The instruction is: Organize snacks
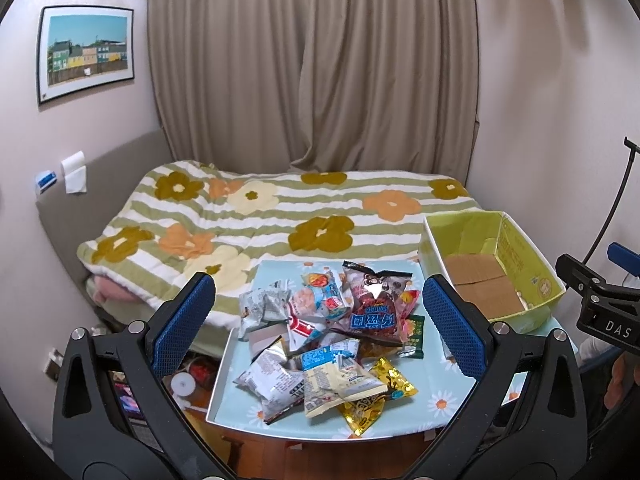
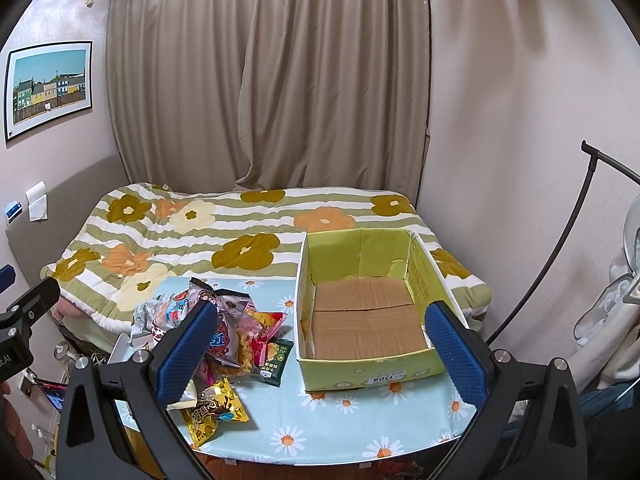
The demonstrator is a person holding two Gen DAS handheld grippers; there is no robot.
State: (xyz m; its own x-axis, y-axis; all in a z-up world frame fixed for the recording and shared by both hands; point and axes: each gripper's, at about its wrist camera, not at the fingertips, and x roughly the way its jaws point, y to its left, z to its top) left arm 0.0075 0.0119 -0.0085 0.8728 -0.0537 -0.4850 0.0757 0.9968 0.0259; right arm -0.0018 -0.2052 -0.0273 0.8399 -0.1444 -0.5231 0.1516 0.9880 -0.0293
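A pile of snack packets (image 1: 320, 332) lies on the left part of a small table (image 1: 432, 396) with a light blue daisy cloth; the pile also shows in the right wrist view (image 2: 224, 336). A gold packet (image 2: 214, 410) lies at its near edge. An open green cardboard box (image 2: 368, 304) stands on the table's right side, empty; it also shows in the left wrist view (image 1: 492, 268). My left gripper (image 1: 318, 332) is open and empty, held above the pile. My right gripper (image 2: 320, 352) is open and empty, held in front of the box.
A bed with a flowered striped quilt (image 1: 256, 220) lies right behind the table. Beige curtains (image 2: 272, 80) hang behind it. A black curved stand (image 2: 560, 248) and white bags are at the right wall. Clutter sits on the floor at the left (image 1: 188, 380).
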